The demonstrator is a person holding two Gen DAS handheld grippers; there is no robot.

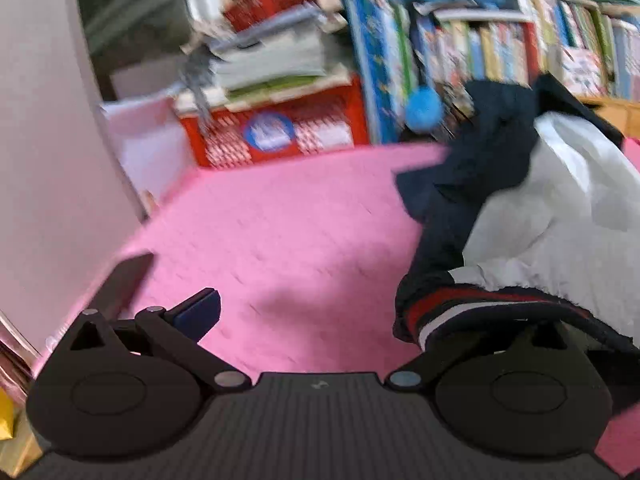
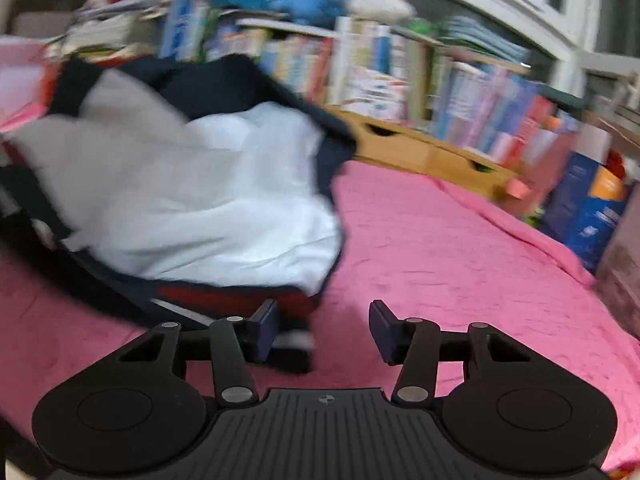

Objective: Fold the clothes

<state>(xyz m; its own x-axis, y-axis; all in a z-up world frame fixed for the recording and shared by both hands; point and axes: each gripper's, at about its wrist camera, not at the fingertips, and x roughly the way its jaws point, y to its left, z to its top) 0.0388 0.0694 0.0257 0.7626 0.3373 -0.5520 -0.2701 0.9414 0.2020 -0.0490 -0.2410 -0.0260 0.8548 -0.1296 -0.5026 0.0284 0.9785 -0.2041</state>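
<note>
Jacket point(image 2: 192, 200) lying bunched on pink bed point(image 2: 440, 248), lining up. Right gripper point(image 2: 324, 328) jaws released, hovering at hem. Left gripper point(image 1: 320, 320) jaws spread, cuff point(image 1: 448, 316) draping over 3 o'clock finger, likely pre-grasp.

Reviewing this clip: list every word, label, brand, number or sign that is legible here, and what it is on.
None can be read.
Book spines on the shelf: print blurred.
Red crate with round blue label: markings smeared by motion.
Blue box: text illegible.
Jacket: no lettering visible.
</note>
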